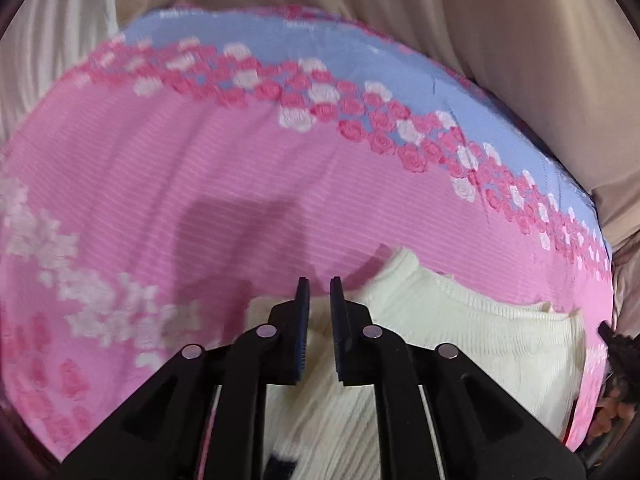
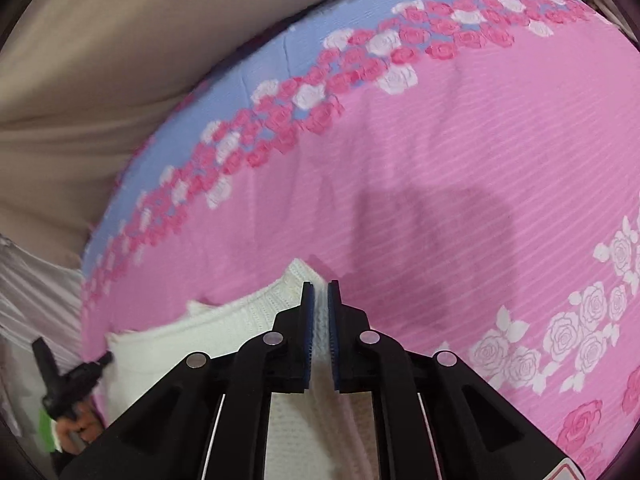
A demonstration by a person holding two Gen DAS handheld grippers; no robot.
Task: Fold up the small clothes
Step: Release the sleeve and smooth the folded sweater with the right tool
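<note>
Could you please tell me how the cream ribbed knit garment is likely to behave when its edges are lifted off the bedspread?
The cream ribbed knit garment will probably sag floppily, since it already lies creased. Its coarse ribbing likely resists slipping where the right claw pinches it. It looks light, barely denting the pink rose-print bedspread.

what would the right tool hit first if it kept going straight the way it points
Probably the pink rose bedspread beyond the white knit garment pinched in the right tool; depth is unclear.

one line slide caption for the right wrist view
Right gripper pinching the edge of a cream knit garment above a pink rose-print sheet.
</note>
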